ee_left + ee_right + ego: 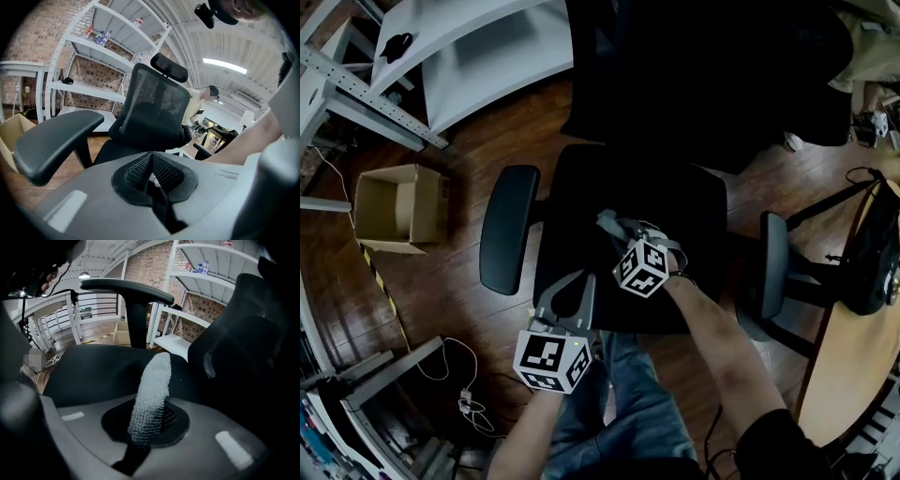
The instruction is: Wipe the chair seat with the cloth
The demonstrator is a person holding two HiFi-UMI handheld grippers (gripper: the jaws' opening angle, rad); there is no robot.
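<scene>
The black office chair's seat [675, 202] lies just in front of me in the head view, with the backrest [703, 66] beyond it. My right gripper [615, 226] is over the seat's middle, shut on a pale grey knitted cloth [151, 394]. In the right gripper view the cloth sticks forward out of the jaws over the seat [89, 373]. My left gripper [572, 298] hovers at the seat's near left corner, shut with nothing visible in it. The left gripper view shows that gripper [152, 176] facing the backrest [150, 108] and the left armrest [51, 136].
Armrests flank the seat on the left [508, 230] and right [772, 262]. A cardboard box [398, 206] and white shelving [469, 47] stand at the left. A wooden table [853, 347] with a black bag [872, 253] is at the right. Cables [469, 403] lie on the wood floor.
</scene>
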